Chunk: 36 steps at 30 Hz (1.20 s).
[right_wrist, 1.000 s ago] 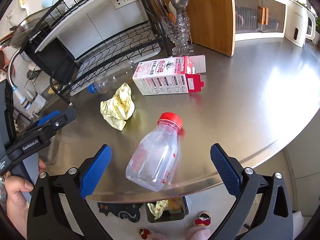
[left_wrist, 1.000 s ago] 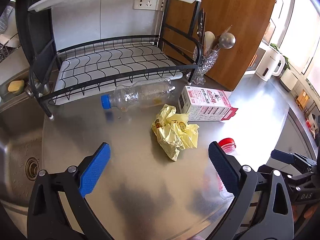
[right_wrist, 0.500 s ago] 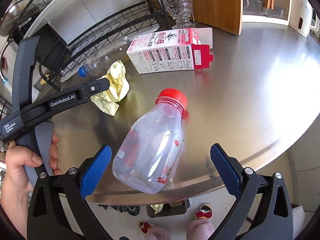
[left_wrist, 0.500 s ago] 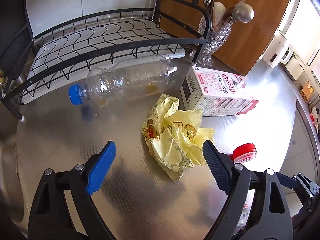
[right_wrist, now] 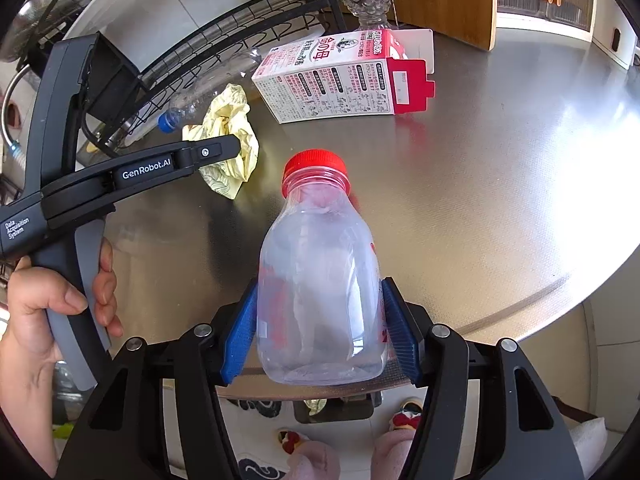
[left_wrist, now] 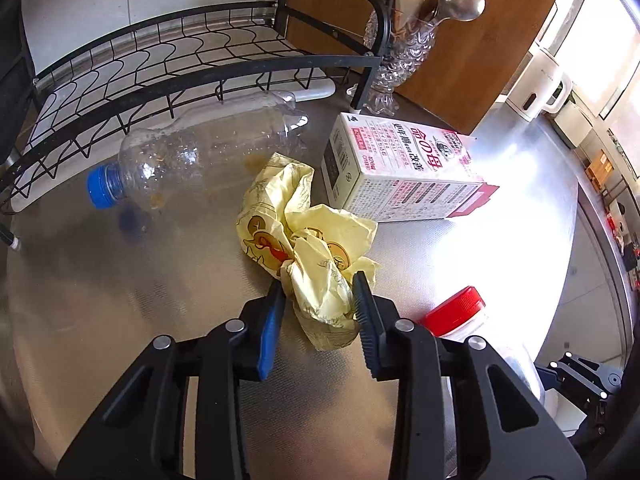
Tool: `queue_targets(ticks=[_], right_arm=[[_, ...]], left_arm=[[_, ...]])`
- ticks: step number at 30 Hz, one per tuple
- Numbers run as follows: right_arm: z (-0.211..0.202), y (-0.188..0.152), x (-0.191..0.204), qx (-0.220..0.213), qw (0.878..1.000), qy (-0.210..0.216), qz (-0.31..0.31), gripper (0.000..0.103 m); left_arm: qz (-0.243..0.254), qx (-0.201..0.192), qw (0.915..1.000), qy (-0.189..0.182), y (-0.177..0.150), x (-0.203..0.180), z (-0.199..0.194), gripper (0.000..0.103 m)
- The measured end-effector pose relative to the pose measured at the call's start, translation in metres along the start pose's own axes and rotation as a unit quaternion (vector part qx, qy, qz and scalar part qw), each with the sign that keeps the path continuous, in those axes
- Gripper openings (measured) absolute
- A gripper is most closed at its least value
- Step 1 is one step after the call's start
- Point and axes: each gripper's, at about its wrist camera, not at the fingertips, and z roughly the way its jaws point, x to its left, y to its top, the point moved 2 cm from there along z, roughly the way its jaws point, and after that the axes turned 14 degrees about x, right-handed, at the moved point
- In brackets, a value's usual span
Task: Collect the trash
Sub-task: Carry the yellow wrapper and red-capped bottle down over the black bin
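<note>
Both grippers have come down onto the steel counter (right_wrist: pixel 500 168) since a second ago, and their jaws have just been closing. Left gripper (left_wrist: pixel 318 304) now stands narrow, with its blue pads against the near lobe of the crumpled yellow wrapper (left_wrist: pixel 308 248). Right gripper (right_wrist: pixel 320 328) has its pads against both sides of the red-capped bottle (right_wrist: pixel 320 280), near its base, close to the counter's front edge.

Judgement: the step in hand is securing both pieces before lifting. The wrapper is soft and held by one fold only; a firmer close lower on the wad would keep it from slipping out. The bottle is thin and smooth, so a square, level squeeze is advised, and a straight lift.

Still to collect: the blue-capped clear bottle (left_wrist: pixel 200 156) lying against the black dish rack (left_wrist: pixel 180 76), and the pink and white carton (left_wrist: pixel 396 172) just behind the wrapper. The carton sits near the wrapper's far side but does not block a lift. A bin shows dimly on the floor below the counter edge
</note>
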Motion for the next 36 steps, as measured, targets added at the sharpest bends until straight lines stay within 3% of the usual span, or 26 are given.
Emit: queue_targets(ticks=[7,17,22,28,36], right_arm=[[-0.008,-0.002,-0.002,-0.016,1.0,0.003,-0.005,0.06],[-0.034,-0.012,0.012,-0.049,0.998,0.011,-0.044,0.059],[-0.052,-0.029,0.024,-0.058,0.995,0.008,-0.084,0.059],[-0.067,-0.06,0.033,-0.052,0.99,0.012,-0.128,0.06],[-0.06,-0.108,0.037,0.001,0.98,0.016,-0.196,0.06]], left_arm=[[-0.004,-0.01,0.9999,0.01,-0.013,-0.001,-0.009,0.017],[-0.038,-0.072,0.9966,0.008,-0.047,0.012,-0.079,0.016],[-0.052,-0.108,0.9927,0.009,-0.092,0.008,-0.127,0.016],[-0.067,-0.119,0.9906,-0.01,-0.153,-0.007,-0.162,0.016],[-0.099,-0.09,0.991,-0.008,-0.241,-0.022,-0.158,0.017]])
